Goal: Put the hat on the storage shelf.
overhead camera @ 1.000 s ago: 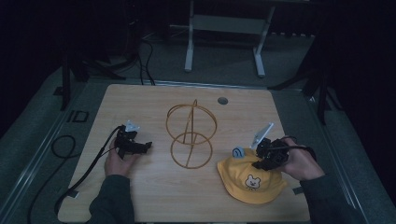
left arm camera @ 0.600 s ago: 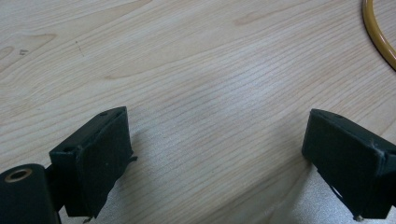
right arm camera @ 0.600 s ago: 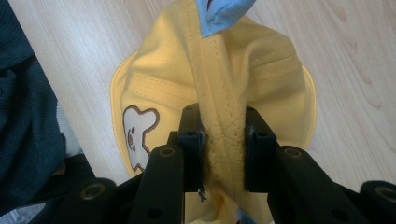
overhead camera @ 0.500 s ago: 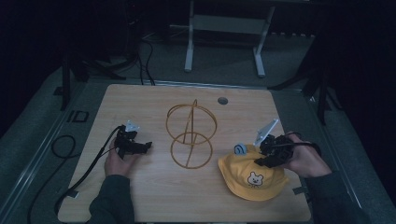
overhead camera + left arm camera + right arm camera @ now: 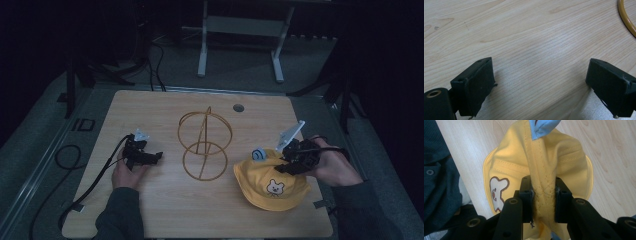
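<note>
1. The right gripper [image 5: 543,195] clamps a fold of the yellow hat [image 5: 554,162], the fabric's crown seam pinched between its jaws; a blue ear [image 5: 544,127] juts from the hat ahead of them.
2. The hat's bear face [image 5: 274,187] sits below the right gripper [image 5: 295,159] on the wooden table [image 5: 165,210].
3. The left gripper [image 5: 145,156] rests with jaws spread wide over bare wood, nothing between them.
4. A gold wire stand [image 5: 205,145] rises between the two grippers, touching neither.
</note>
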Available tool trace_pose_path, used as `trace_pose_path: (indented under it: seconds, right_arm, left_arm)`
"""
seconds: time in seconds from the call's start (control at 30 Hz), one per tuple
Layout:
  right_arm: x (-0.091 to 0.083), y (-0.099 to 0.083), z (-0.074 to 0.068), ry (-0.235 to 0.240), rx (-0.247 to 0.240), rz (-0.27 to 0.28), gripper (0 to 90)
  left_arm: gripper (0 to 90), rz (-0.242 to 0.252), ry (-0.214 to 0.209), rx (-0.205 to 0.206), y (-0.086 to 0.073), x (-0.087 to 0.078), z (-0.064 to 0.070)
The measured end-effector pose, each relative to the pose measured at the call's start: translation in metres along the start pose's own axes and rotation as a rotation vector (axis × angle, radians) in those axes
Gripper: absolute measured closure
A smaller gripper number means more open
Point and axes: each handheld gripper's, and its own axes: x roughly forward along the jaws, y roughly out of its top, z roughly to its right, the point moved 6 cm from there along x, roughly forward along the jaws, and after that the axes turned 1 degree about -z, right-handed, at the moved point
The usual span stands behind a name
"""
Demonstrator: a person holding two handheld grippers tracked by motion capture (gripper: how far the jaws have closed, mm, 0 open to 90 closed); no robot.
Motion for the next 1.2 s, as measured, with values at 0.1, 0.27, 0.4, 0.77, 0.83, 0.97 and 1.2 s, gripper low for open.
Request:
trace_pose_path:
  seconds: [0.1, 0.27, 0.4, 0.77, 0.83, 0.97, 1.2]
  right_arm:
    - [-0.005, 0.001, 0.001, -0.003, 0.0, 0.014, 73.5]
    - [-0.01, 0.003, 0.002, -0.002, 0.004, 0.027, 73.4]
    - [-0.012, 0.005, 0.004, 0.004, 0.007, 0.039, 73.5]
    - [-0.017, 0.008, 0.014, 0.021, 0.028, 0.07, 73.6]
    - [-0.018, 0.007, 0.016, 0.023, 0.038, 0.079, 73.7]
    - [-0.021, 0.006, 0.022, 0.021, 0.055, 0.099, 73.7]
    - [-0.026, 0.004, 0.028, 0.014, 0.077, 0.123, 73.7]
  left_arm:
    - [8.0, 0.0, 0.0, 0.0, 0.0, 0.0, 0.0]
    - [8.0, 0.0, 0.0, 0.0, 0.0, 0.0, 0.0]
    - [8.0, 0.0, 0.0, 0.0, 0.0, 0.0, 0.0]
    - [8.0, 0.0, 0.0, 0.0, 0.0, 0.0, 0.0]
    - [8.0, 0.0, 0.0, 0.0, 0.0, 0.0, 0.0]
    - [7.9, 0.0, 0.0, 0.0, 0.0, 0.0, 0.0]
    - [8.0, 0.0, 0.0, 0.0, 0.0, 0.0, 0.0]
